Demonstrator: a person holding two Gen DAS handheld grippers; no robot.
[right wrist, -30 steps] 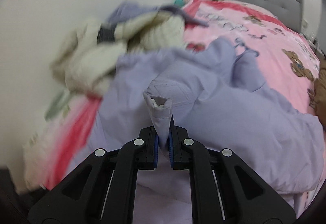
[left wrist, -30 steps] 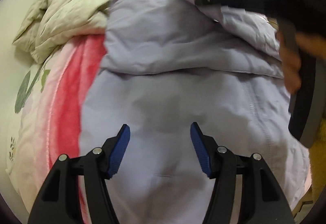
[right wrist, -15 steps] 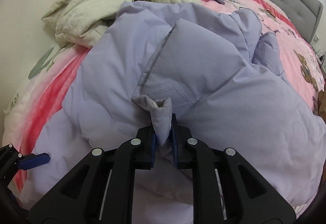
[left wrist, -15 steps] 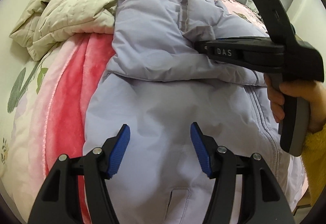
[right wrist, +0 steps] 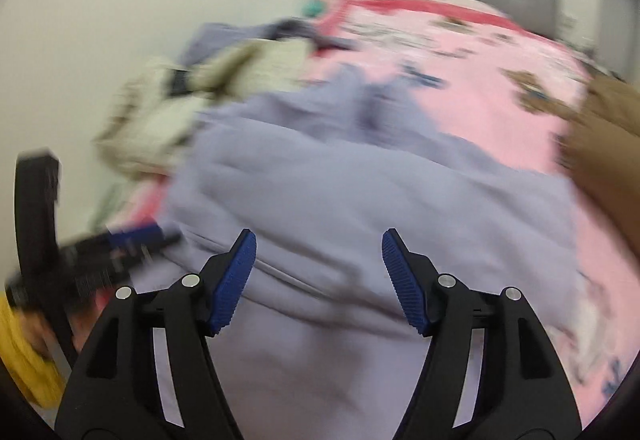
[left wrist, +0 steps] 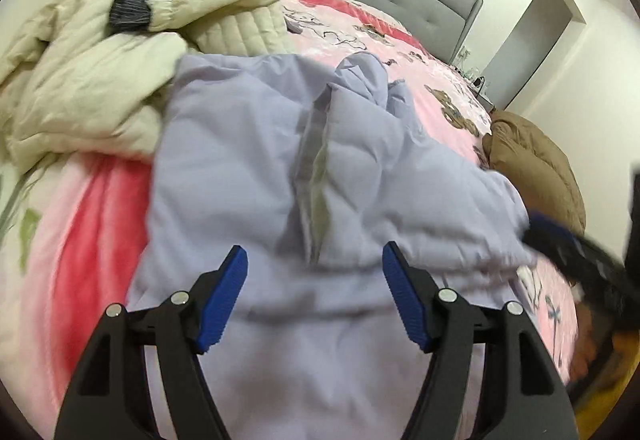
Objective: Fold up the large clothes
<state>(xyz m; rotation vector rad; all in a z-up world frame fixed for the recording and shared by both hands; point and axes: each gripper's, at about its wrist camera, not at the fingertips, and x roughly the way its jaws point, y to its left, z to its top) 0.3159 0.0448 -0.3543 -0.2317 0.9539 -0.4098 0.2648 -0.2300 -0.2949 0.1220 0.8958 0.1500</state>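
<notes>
Bed [left wrist: 420, 51], pink cover: lilac coat [left wrist: 248, 159] mid-bed; cream coat [left wrist: 88, 87] just left of it; brown coat [left wrist: 536, 159] right.

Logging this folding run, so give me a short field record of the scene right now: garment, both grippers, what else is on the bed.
garment: lilac padded jacket, sleeve folded across its body
surface: pink blanket
left gripper: open, empty, over jacket
right gripper: open, empty, over jacket
other clothes: cream quilted coat, tan jacket
right view: motion-blurred

The lavender puffer jacket [left wrist: 248, 175] lies spread flat on the pink bed cover [left wrist: 424, 51], 1 sleeve folded across its body, its upper edge touching a cream quilted coat [left wrist: 92, 91].
</notes>
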